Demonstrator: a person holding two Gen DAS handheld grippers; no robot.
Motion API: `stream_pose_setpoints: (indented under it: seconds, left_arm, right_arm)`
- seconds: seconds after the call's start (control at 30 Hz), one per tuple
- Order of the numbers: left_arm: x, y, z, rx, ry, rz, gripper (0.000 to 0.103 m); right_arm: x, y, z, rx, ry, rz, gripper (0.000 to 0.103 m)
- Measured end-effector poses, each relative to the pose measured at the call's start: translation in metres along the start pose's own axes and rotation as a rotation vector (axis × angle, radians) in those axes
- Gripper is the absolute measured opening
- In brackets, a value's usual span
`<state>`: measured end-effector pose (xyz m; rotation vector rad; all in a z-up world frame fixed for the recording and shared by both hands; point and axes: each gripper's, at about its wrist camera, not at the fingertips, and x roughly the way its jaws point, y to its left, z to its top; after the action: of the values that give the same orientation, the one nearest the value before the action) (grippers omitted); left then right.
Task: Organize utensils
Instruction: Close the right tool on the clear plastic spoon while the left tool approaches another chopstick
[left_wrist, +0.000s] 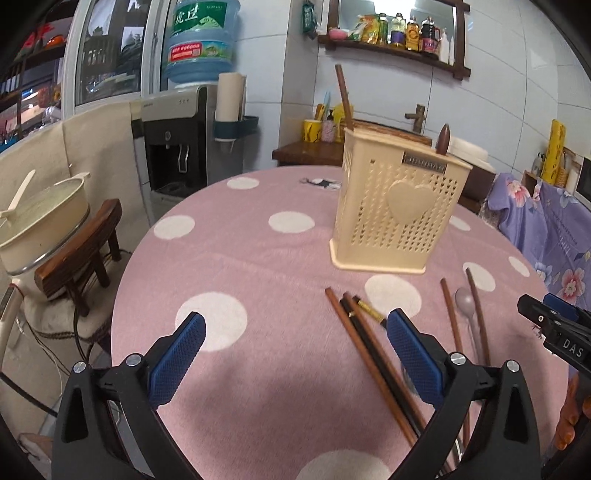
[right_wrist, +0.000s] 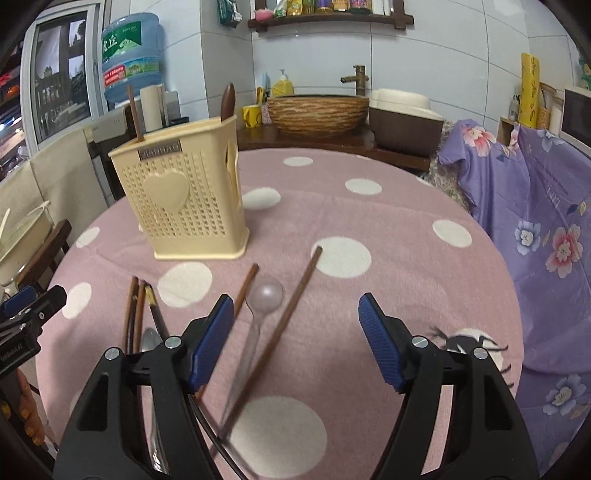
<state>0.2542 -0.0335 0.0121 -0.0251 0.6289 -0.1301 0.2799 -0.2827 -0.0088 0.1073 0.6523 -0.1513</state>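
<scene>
Upright, two utensils (left_wrist: 343, 96) in holder (left_wrist: 395, 206)

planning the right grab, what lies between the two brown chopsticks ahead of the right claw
A clear plastic spoon lies between the two brown chopsticks, in the right wrist view.

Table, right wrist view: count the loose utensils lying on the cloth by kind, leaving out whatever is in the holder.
Chopsticks: 5
Spoons: 2
Total: 7
</scene>
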Motion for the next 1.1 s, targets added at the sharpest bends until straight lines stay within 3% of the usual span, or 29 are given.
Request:
stream_pose_setpoints:
  seconds: [0.23,0.43,0.6,1.1]
  left_arm:
    - [0.005,-0.003,-0.010,0.035,0.038,0.010,0.088]
    - [0.011,-0.008,-0.016,0.052,0.080,0.004,0.074]
    - [0.016,-0.011,-0.019,0.051,0.112,-0.012,0.066]
    - [0.017,-0.013,-0.021,0.047,0.127,-0.021,0.065]
  right_arm:
    - [0.018,-0.011,-0.008,0.055,0.103,0.013,0.060]
    - [0.020,0.001,-0.010,0.033,0.121,0.070,0.056]
    - [0.029,0.014,-0.008,-0.001,0.133,0.065,0.051]
    - [0.086,0.029,0.021,-0.091,0.222,0.123,0.042]
